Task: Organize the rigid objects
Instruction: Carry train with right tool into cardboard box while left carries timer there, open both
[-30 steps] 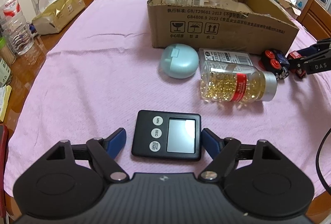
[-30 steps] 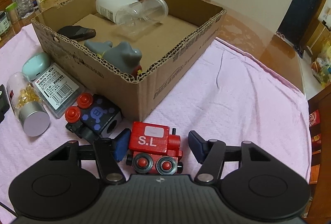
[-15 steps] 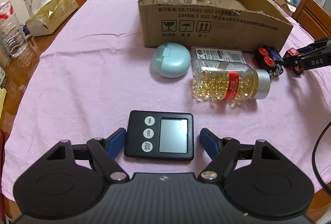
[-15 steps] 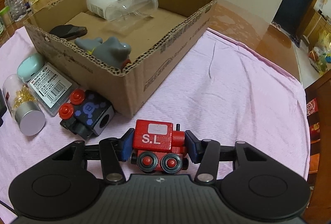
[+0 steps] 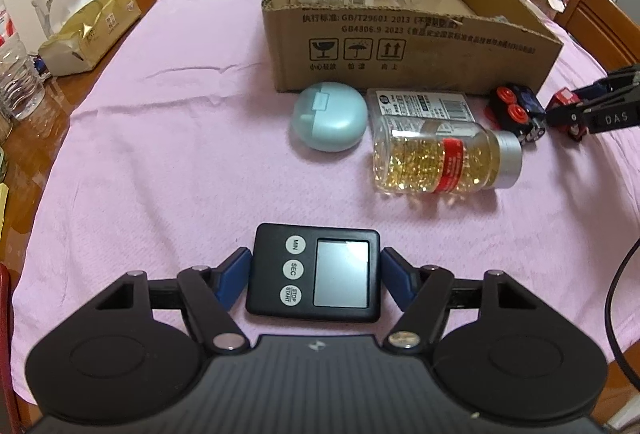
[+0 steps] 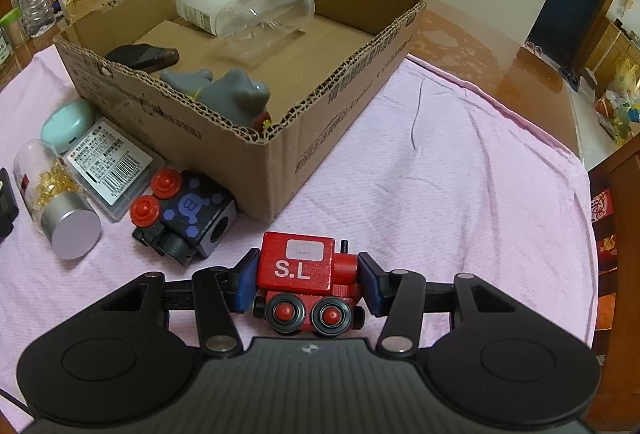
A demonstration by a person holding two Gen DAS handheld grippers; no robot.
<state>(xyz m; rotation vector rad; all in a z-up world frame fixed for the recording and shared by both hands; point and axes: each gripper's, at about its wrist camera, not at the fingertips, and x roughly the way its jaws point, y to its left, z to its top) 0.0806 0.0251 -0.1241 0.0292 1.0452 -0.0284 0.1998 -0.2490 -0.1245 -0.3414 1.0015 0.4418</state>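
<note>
Right gripper [image 6: 306,284] clenched on red toy train [image 6: 306,270], jaws across its long axis, just off near corner of cardboard box [image 6: 280,153]. Left gripper [image 5: 314,274] closing on flat black timer [image 5: 314,272], pads nearly touching, well before box. Open pink cloth between; box interior roomy.

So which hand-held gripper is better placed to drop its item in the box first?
Right: the right hand-held gripper already clamps the toy train beside the box; the left is closing around the timer.
</note>
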